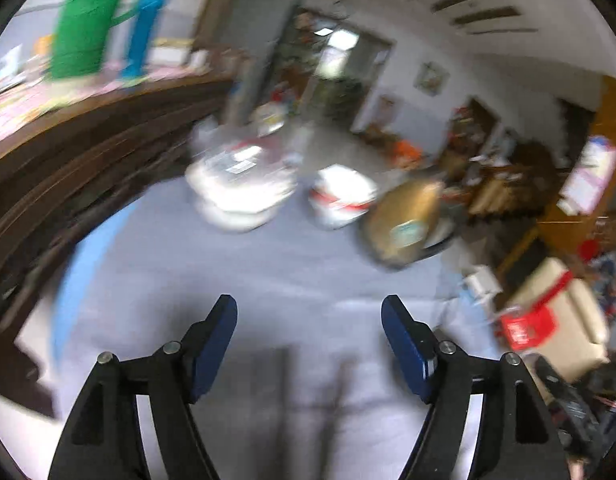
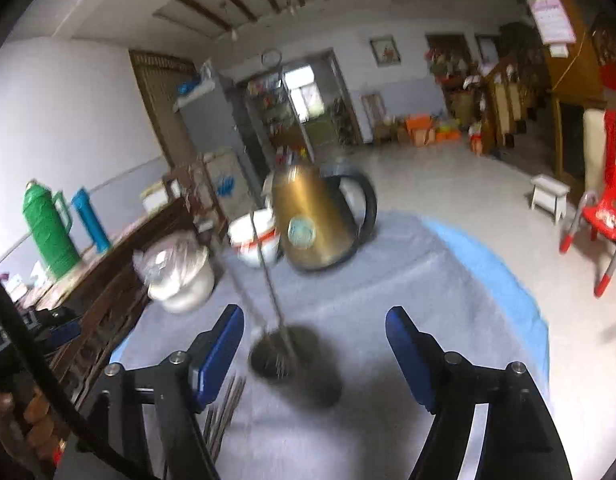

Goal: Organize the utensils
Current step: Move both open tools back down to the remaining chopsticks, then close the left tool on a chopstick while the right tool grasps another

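In the right wrist view a metal utensil stand (image 2: pixel 279 354) has a round base on the grey-blue cloth and a thin rod rising to a ring. Its base lies between the fingers of my right gripper (image 2: pixel 314 316), nearer the left finger, and no pad touches it. That gripper is open. A bundle of thin dark chopsticks (image 2: pixel 223 414) lies on the cloth beside the left finger. The left wrist view is blurred. There my left gripper (image 1: pixel 310 314) is open over bare cloth with nothing between its fingers.
A gold kettle (image 2: pixel 316 220), a white bowl with a red band (image 2: pixel 255 242) and a lidded white pot (image 2: pixel 179 280) stand at the table's far side. Green (image 2: pixel 47 232) and blue (image 2: pixel 89 220) flasks stand on a dark sideboard to the left. A red chair (image 2: pixel 604 216) is on the right.
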`<state>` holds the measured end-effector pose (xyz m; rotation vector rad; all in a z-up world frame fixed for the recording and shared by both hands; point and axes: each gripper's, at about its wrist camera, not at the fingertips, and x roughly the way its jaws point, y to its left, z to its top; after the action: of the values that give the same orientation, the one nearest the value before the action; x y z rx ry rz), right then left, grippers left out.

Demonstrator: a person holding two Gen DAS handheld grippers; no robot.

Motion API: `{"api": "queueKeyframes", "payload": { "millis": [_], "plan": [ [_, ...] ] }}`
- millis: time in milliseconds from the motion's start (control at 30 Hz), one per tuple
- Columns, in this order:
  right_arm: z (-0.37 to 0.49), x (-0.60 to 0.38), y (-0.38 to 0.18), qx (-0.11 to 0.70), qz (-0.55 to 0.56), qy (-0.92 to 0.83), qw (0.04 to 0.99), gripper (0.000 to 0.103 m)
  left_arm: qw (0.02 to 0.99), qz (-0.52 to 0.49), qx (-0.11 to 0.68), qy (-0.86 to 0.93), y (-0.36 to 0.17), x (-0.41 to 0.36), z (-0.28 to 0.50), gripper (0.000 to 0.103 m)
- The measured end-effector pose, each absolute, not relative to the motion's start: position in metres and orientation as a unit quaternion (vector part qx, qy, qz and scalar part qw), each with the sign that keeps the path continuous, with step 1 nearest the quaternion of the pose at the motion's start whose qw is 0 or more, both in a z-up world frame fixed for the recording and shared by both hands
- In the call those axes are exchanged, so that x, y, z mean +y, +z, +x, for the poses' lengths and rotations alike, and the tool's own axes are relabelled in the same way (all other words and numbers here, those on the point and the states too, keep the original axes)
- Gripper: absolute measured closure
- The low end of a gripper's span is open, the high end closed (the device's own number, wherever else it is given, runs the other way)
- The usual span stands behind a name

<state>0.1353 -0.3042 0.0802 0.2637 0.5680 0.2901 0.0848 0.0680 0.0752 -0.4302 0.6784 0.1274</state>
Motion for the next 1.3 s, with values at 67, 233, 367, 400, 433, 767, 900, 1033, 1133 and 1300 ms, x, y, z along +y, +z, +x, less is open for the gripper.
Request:
{"api": "queueKeyframes", "payload": {
  "millis": [67, 233, 367, 400, 433, 767, 900, 1033, 1133, 1300],
  "plan": [
    [0.126, -0.298, 0.059, 0.324, 0.131, 0.160, 0.923, 0.026, 0.894, -0.209, 0.385, 0.098, 0.039, 0.089, 0.075, 0.028],
    [0.112, -0.267, -0.003, 0.437, 0.129, 0.202, 0.867, 0.026, 0.844, -0.210, 0.477, 0.125, -0.031, 0.105, 0.054, 0.028],
    [0.109, -0.239, -0.042, 0.504, 0.144, 0.234, 0.819, 0.027, 0.830, -0.198, 0.510, 0.111, -0.058, 0.092, 0.045, 0.028],
    [0.110, -0.234, -0.047, 0.510, 0.146, 0.241, 0.813, 0.029, 0.829, -0.195, 0.512, 0.109, -0.059, 0.089, 0.046, 0.028],
    [0.111, -0.228, -0.049, 0.516, 0.146, 0.248, 0.807, 0.030, 0.828, -0.191, 0.516, 0.104, -0.060, 0.085, 0.047, 0.028],
    [0.142, -0.173, -0.063, 0.550, 0.151, 0.284, 0.771, 0.063, 0.828, -0.165, 0.531, 0.069, -0.068, 0.061, 0.048, 0.028],
    [0.152, -0.155, -0.070, 0.558, 0.142, 0.275, 0.770, 0.067, 0.829, -0.166, 0.530, 0.068, -0.068, 0.063, 0.045, 0.028],
    [0.156, -0.147, -0.076, 0.570, 0.134, 0.267, 0.765, 0.081, 0.827, -0.167, 0.533, 0.064, -0.070, 0.062, 0.047, 0.028],
    [0.156, -0.151, -0.079, 0.575, 0.141, 0.272, 0.759, 0.090, 0.825, -0.165, 0.537, 0.061, -0.074, 0.059, 0.052, 0.028],
    [0.157, -0.154, -0.073, 0.581, 0.109, 0.265, 0.762, 0.093, 0.824, -0.158, 0.542, 0.052, -0.074, 0.052, 0.057, 0.028]
  ]
}}
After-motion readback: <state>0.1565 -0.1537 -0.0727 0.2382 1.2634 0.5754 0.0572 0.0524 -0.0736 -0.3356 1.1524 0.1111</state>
